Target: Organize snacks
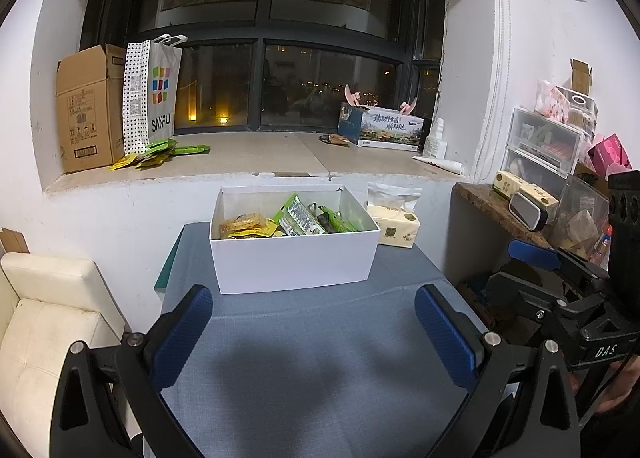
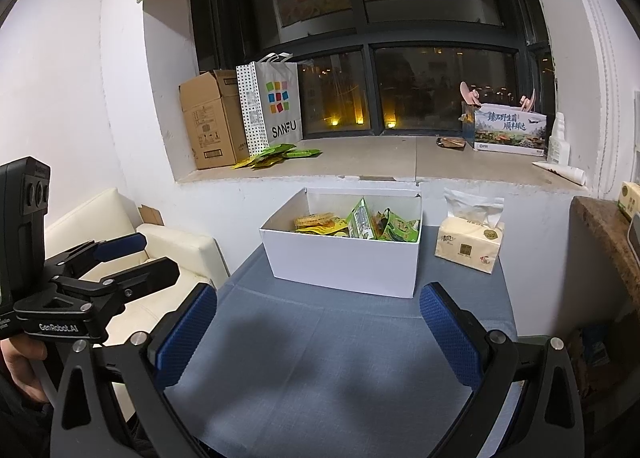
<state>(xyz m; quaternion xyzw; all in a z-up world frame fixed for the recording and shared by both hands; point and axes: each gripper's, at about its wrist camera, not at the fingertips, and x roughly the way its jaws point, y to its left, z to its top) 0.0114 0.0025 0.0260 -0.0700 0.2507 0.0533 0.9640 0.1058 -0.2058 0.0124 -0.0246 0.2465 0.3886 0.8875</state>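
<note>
Hovering apart, both grippers (image 1: 314, 332) (image 2: 318, 332) face the white box (image 1: 294, 260).

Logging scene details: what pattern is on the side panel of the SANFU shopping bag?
Black polka dots on white, on the SANFU bag; clearest in the left wrist view.

A box (image 1: 294, 258) is sitting mid-frame on the table (image 1: 320, 358), snack packets (image 1: 296, 218) lying inside, a tissue pack (image 1: 394, 226) resting at its right.
</note>
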